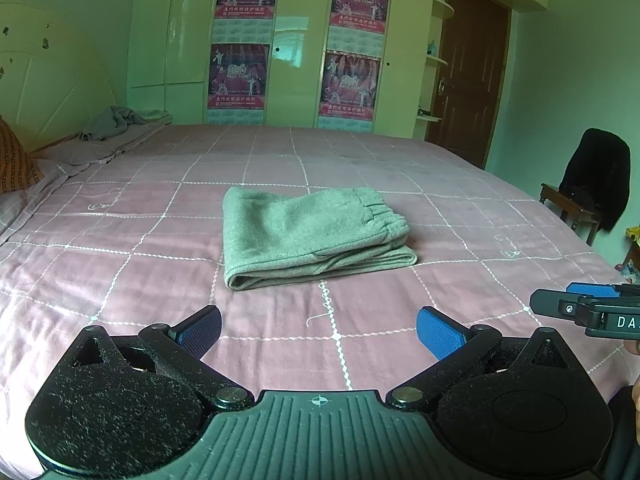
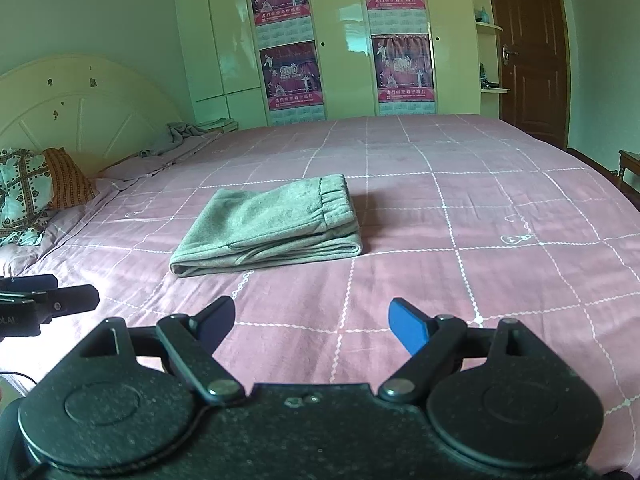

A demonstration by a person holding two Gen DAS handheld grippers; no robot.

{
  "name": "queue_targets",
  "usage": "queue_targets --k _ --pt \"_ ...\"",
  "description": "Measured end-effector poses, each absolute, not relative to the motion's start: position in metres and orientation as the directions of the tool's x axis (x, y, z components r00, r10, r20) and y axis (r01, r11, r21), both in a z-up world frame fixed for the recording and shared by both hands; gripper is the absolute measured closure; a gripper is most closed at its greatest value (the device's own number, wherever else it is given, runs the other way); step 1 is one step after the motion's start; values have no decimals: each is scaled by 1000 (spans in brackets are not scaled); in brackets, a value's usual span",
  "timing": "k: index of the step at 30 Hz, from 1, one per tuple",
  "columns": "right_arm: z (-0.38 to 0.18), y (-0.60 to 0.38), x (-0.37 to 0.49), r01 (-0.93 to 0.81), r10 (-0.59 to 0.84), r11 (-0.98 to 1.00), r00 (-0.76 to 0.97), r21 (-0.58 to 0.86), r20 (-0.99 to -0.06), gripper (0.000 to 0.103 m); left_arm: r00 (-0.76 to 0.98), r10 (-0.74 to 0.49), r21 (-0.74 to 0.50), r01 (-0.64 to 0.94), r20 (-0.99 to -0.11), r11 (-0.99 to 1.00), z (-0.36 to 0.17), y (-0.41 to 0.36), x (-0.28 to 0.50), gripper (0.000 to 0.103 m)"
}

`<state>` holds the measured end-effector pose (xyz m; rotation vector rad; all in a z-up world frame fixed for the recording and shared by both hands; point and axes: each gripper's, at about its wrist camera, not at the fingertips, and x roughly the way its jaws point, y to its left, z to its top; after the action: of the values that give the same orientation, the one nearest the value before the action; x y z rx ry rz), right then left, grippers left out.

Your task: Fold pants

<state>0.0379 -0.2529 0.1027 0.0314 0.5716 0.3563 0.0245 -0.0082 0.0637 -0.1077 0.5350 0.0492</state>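
Note:
Grey-green pants (image 1: 312, 236) lie folded into a compact stack on the pink checked bedsheet (image 1: 160, 264), elastic waistband on top at the right. They also show in the right wrist view (image 2: 272, 226). My left gripper (image 1: 318, 330) is open and empty, hovering over the sheet in front of the pants, apart from them. My right gripper (image 2: 312, 322) is open and empty, also in front of the pants. The right gripper shows at the right edge of the left wrist view (image 1: 588, 304); the left gripper shows at the left edge of the right wrist view (image 2: 48, 300).
A headboard (image 2: 80, 108) and pillows (image 2: 36, 192) are at the left. A crumpled grey cloth (image 1: 116, 122) lies at the bed's far corner. A wardrobe with posters (image 1: 292, 44) stands behind. A chair with a dark garment (image 1: 596, 184) is beside the bed at right.

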Motion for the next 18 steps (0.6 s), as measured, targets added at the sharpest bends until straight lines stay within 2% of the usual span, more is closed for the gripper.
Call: queue_targets --k 18 --pt "102 -253 39 -317 334 940 784 126 -523 19 865 15 -93 -72 -502 993 65 -10 22 0"
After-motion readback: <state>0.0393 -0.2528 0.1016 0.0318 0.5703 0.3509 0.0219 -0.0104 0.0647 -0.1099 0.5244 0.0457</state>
